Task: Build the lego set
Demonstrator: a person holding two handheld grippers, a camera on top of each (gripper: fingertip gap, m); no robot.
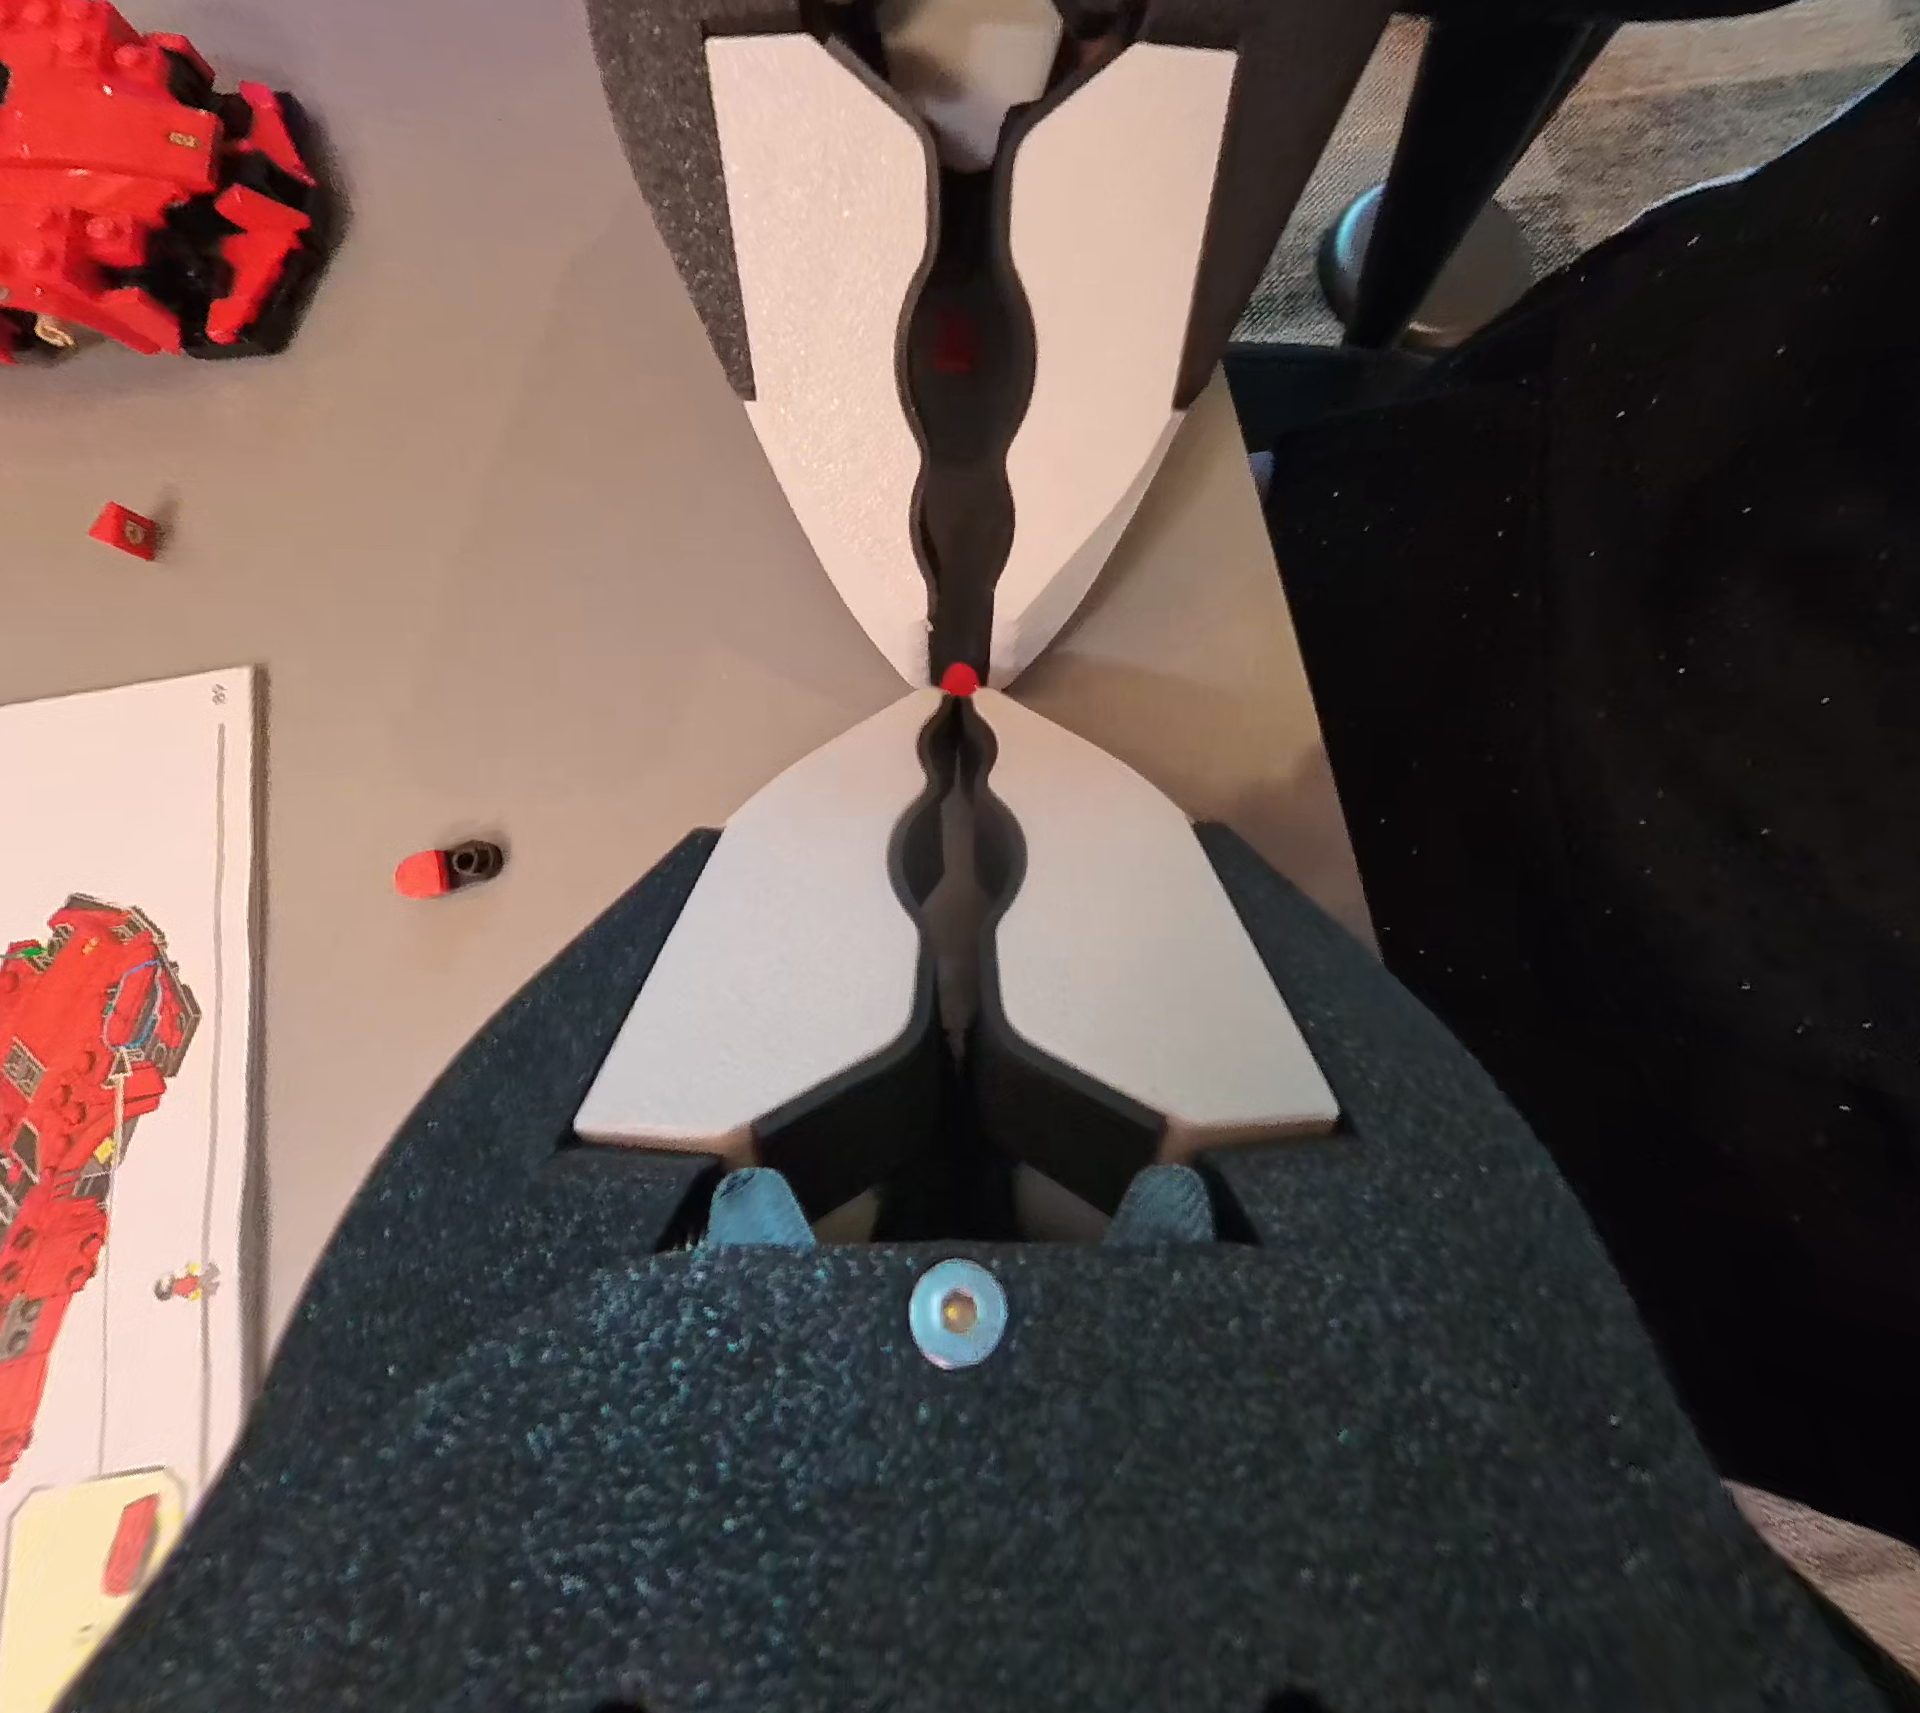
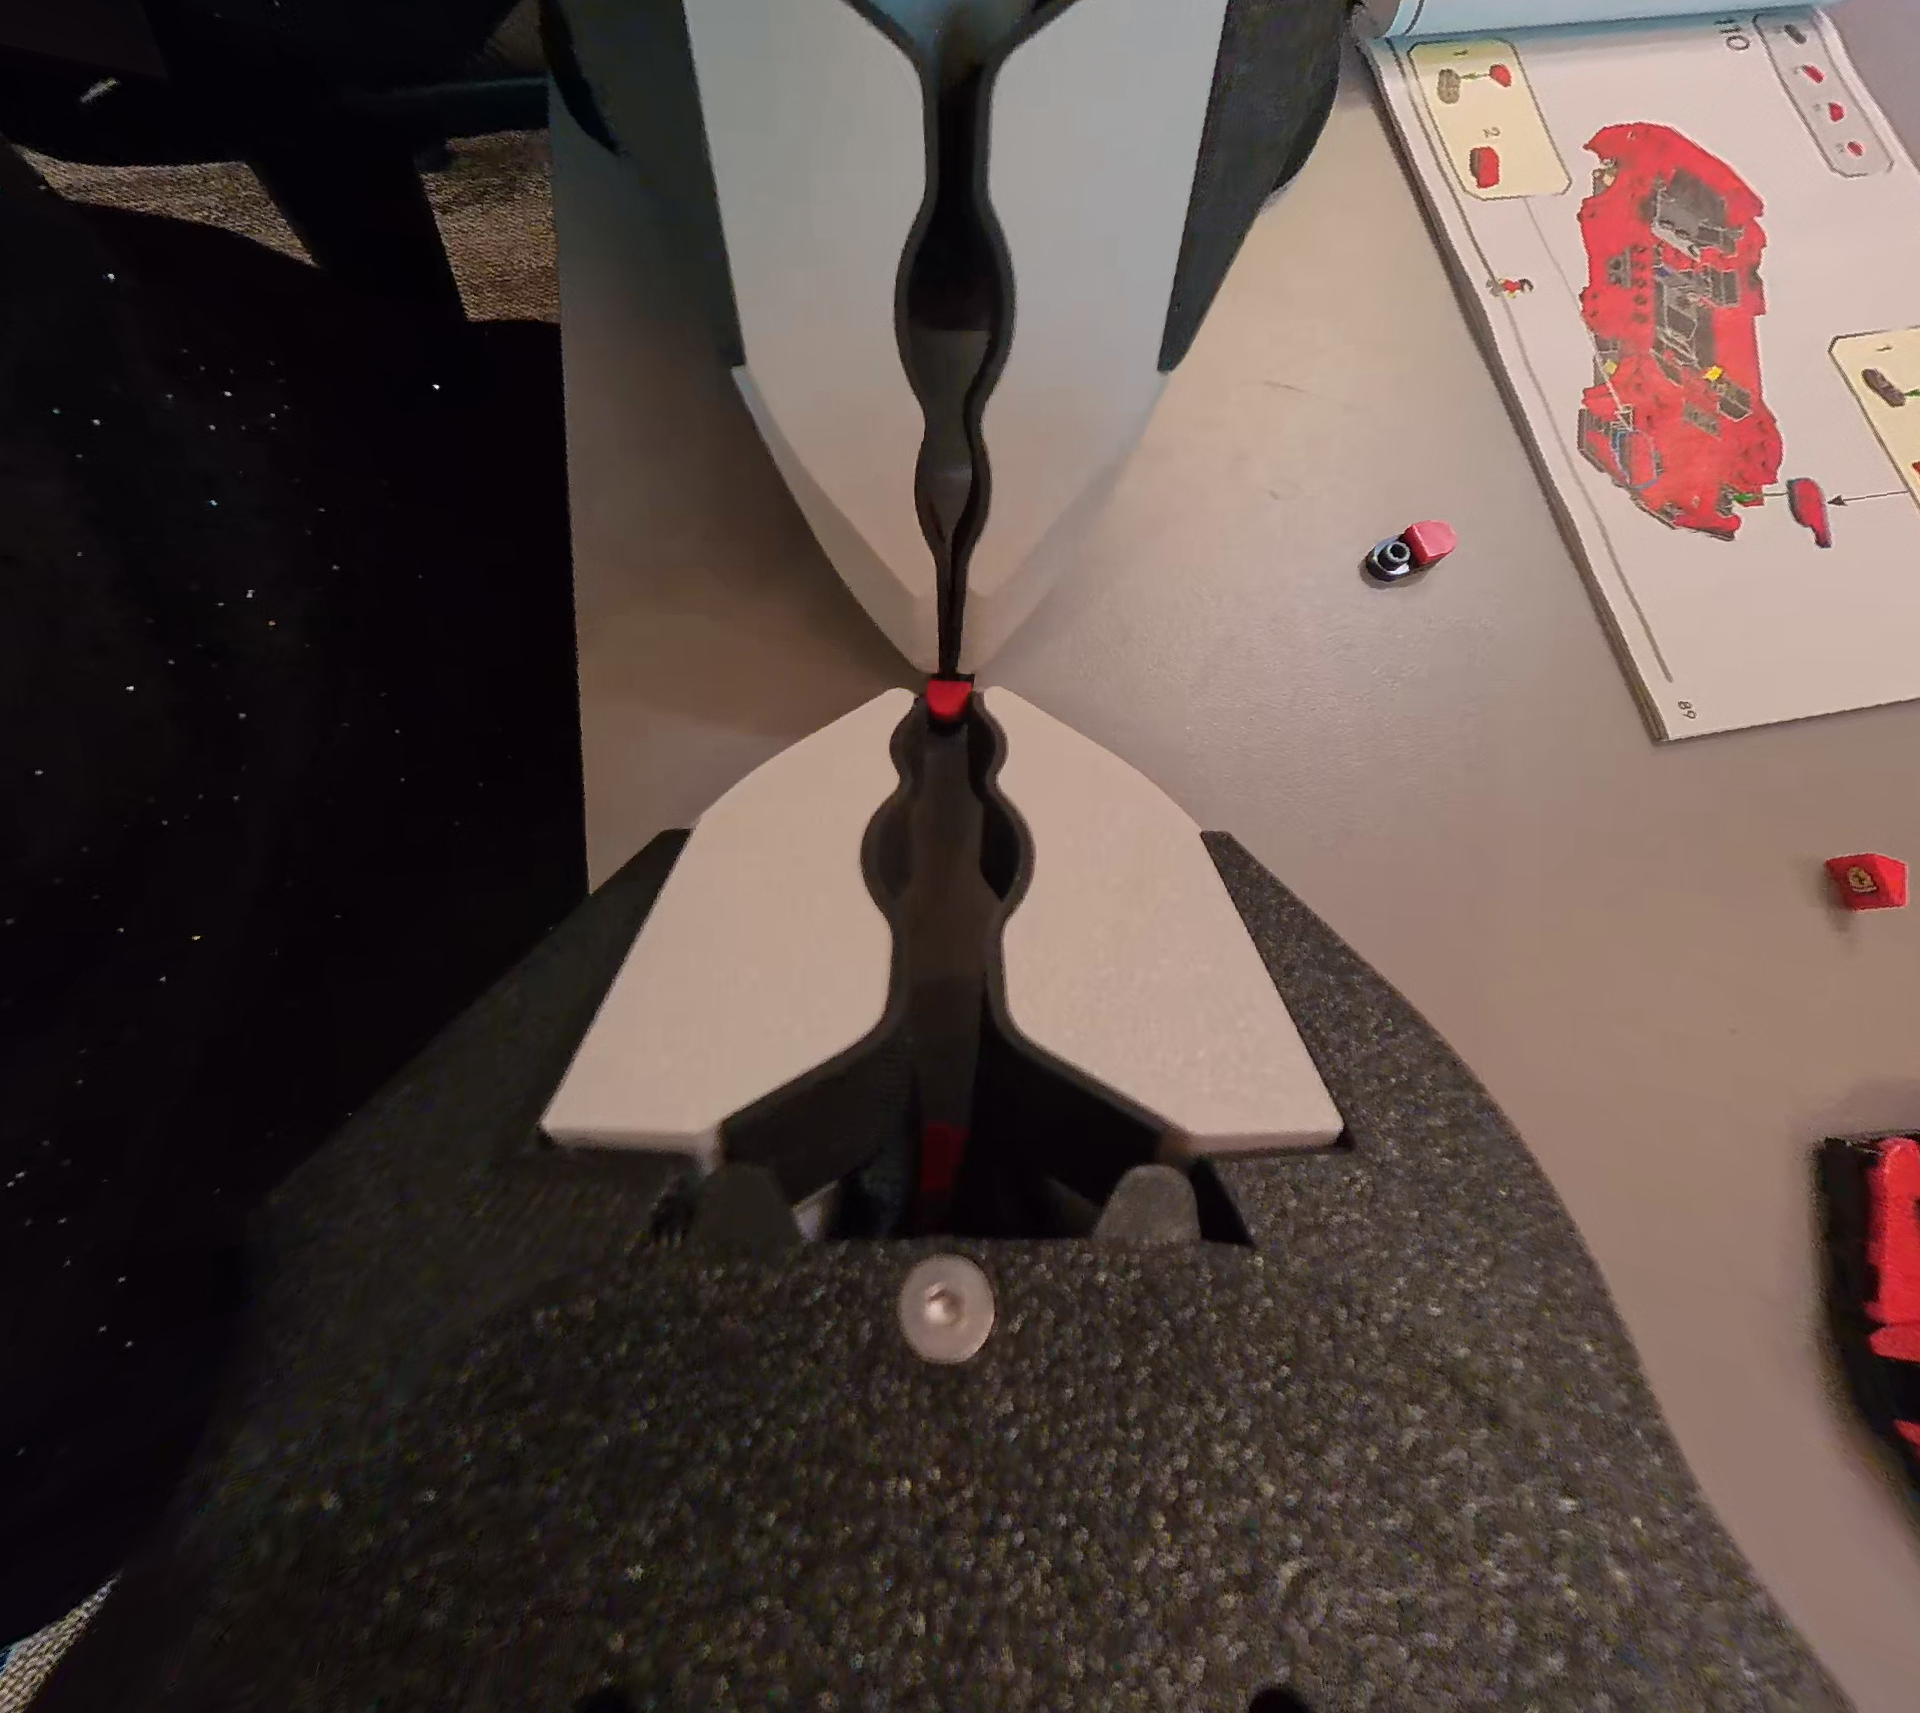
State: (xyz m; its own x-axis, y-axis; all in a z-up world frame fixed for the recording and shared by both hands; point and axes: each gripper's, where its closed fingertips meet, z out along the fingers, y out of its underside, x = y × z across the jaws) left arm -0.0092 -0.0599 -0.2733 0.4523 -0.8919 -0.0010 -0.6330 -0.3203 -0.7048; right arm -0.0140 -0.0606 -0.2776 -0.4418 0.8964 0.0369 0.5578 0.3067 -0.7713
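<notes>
My two grippers meet tip to tip over the grey table (image 1: 540,520), near its edge. My right gripper (image 2: 945,709) is shut on a small red lego piece (image 2: 945,697). That piece also shows in the left wrist view (image 1: 958,678), at the tips of the right gripper (image 1: 958,661). My left gripper (image 1: 954,709) has its fingertips together right against the red piece. I cannot see whether it holds anything. The half-built red and black lego car (image 1: 135,177) sits farther along the table and shows partly in the right wrist view (image 2: 1881,1268).
An open instruction booklet (image 1: 114,832) (image 2: 1538,416) lies on the table. Two loose parts lie near it: a red slope brick (image 1: 127,529) (image 2: 1867,881) and a small red and black piece (image 1: 449,867) (image 2: 1411,549). Beyond the table edge are a black chair (image 1: 1558,105) and dark fabric (image 1: 1610,832). Both grippers' tips are close together, under 4 cm apart.
</notes>
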